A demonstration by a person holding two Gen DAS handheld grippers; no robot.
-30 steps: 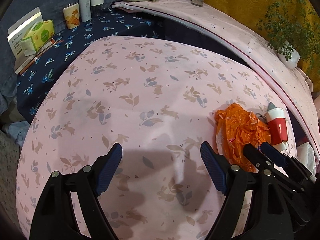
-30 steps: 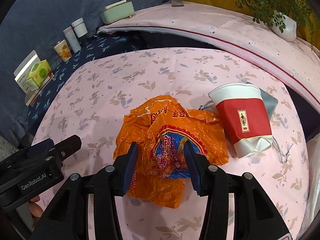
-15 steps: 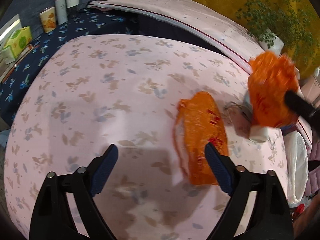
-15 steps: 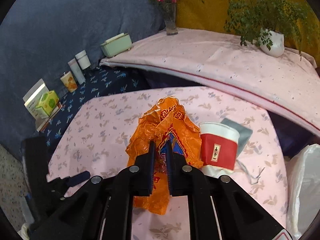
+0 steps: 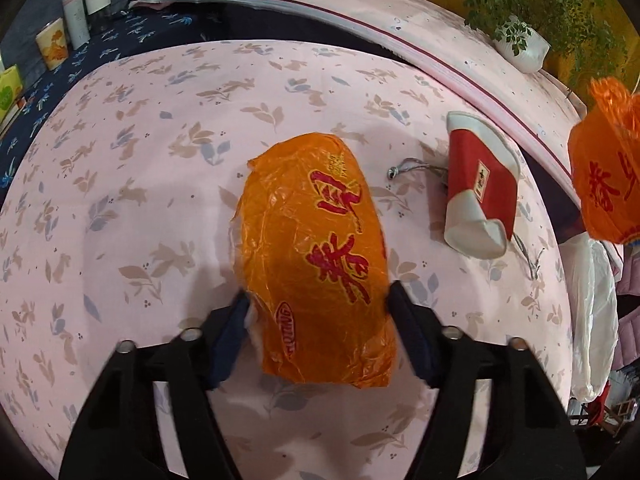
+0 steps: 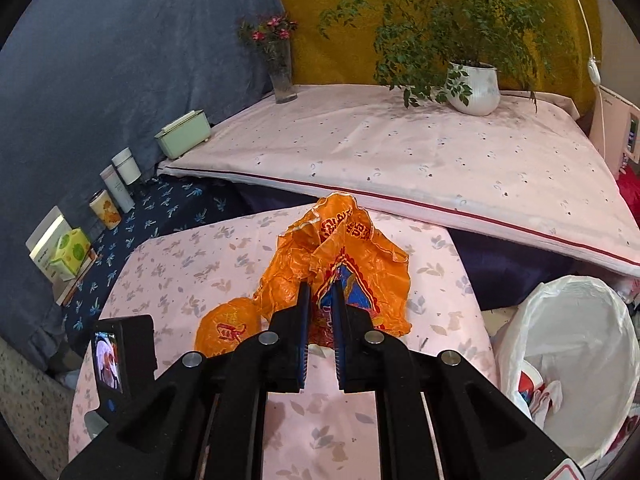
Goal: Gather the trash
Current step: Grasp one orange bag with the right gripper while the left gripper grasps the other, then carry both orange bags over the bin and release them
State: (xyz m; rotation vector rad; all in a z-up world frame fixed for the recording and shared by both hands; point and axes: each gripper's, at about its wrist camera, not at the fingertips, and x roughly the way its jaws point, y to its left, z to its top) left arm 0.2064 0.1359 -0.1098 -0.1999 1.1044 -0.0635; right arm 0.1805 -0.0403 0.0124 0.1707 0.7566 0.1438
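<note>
Wrapper (image 5: pixel 316 256) on table (image 5: pixel 160 184); cup (image 5: pixel 480 184) right; bin (image 6: pixel 576 360) beyond edge.

Below my fingers, a table draped in a pink leaf-and-rabbit tablecloth (image 5: pixel 168 184) carries an orange plastic wrapper (image 5: pixel 316 248) lying flat, a crushed red-and-white paper cup (image 5: pixel 480 192) on its side, and a grey looped string (image 5: pixel 416 168) between them.

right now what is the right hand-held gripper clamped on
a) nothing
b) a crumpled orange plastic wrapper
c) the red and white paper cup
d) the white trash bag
b: the right hand-held gripper is shut on the crumpled orange plastic wrapper, lifted above the pink leaf-print tablecloth.
</note>
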